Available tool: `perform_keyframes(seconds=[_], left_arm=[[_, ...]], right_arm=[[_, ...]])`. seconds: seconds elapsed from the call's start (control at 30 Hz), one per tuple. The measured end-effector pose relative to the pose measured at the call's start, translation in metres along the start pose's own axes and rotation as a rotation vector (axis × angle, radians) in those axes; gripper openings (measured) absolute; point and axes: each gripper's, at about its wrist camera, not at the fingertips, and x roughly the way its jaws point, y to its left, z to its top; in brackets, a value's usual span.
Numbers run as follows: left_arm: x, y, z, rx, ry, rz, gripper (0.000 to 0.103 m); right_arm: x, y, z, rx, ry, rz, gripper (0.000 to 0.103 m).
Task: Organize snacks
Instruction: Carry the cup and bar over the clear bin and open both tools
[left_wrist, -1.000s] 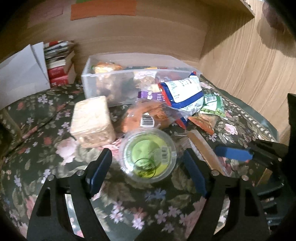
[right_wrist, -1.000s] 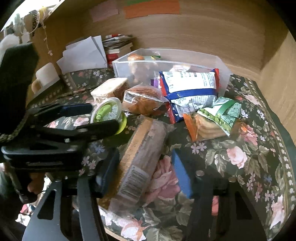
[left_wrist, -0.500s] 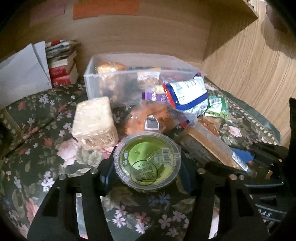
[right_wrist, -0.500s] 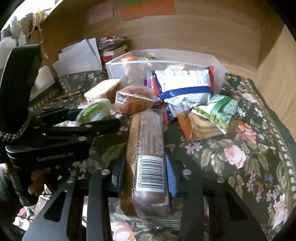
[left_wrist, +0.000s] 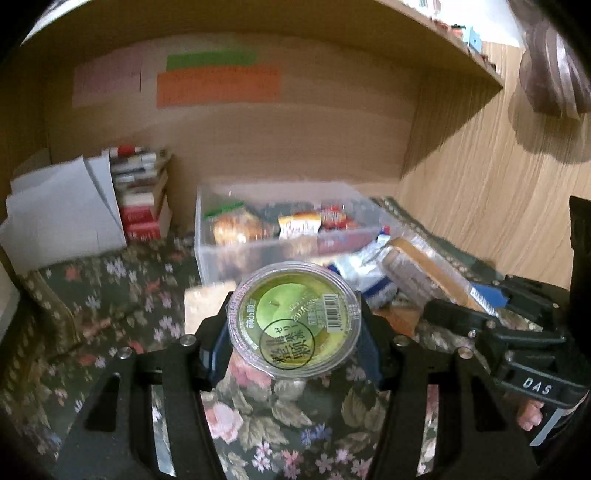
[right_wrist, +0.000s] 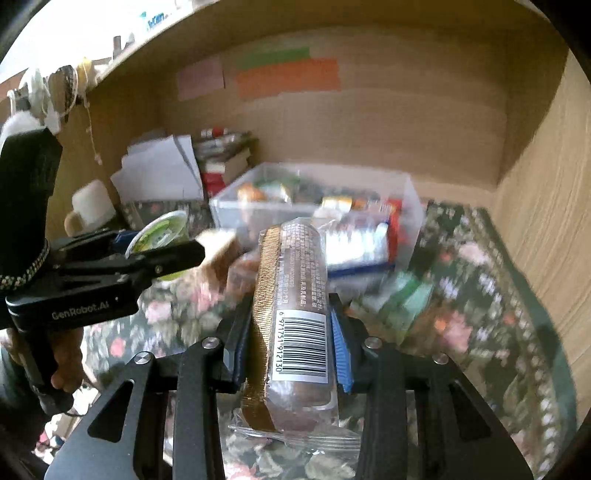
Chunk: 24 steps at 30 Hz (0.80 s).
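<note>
Jelly cup (left_wrist: 294, 318): green foil lid, clear rim; clamped at its sides between the pads of the left gripper (left_wrist: 295, 343), clear of the floral cloth (left_wrist: 122, 306). Risk: smooth, tapered wall; if tipped on the way, it may slide out of the pads.

Biscuit sleeve (right_wrist: 293, 317): long, brown, barcode toward the camera; pinched near its lower end by the right gripper (right_wrist: 291, 354), the rest standing out beyond the jaws. Risk: the long free end may swing or sag, pivot in the grip, or catch the rim on entry.

Clear bin (left_wrist: 236, 254): likely destination, at the back against the wooden wall, part filled with packets. Risk: both loads arriving together may collide, the grippers being close.

Loose packets (right_wrist: 373, 240): leaning on the bin front. Risk: a low pass may knock them.
</note>
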Motion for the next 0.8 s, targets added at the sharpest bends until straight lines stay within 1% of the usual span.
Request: perform_keyframes(seconds=[0.17,0.27,0.43,0.53,0.63,0.8], left_arm=[[0.0,0.001,0.023,0.006,-0.039,0.0,0.058],[0.002,0.0,0.04,0.013,-0.069,0.01,0.058],[0.014,-0.001,0.062,0.011,-0.092,0.019,0.058],[0.025,0.001,0.074,0.002,-0.091,0.022,0.058],[0.043,0.004,0.085,-0.011,-0.076,0.026,0.058],[0.072,0.011,0.093,-0.027,-0.039,0.03,0.058]], right_arm=[[-0.001,-0.009,0.028,-0.004,-0.062,-0.034,0.034],[0.001,-0.017,0.042,0.002,-0.089,-0.04,0.034],[0.008,-0.025,0.063,0.003,-0.115,-0.052,0.034],[0.019,-0.032,0.077,0.008,-0.116,-0.053,0.034],[0.029,-0.039,0.087,0.008,-0.111,-0.057,0.034],[0.051,-0.048,0.101,0.002,-0.087,-0.081,0.034]])
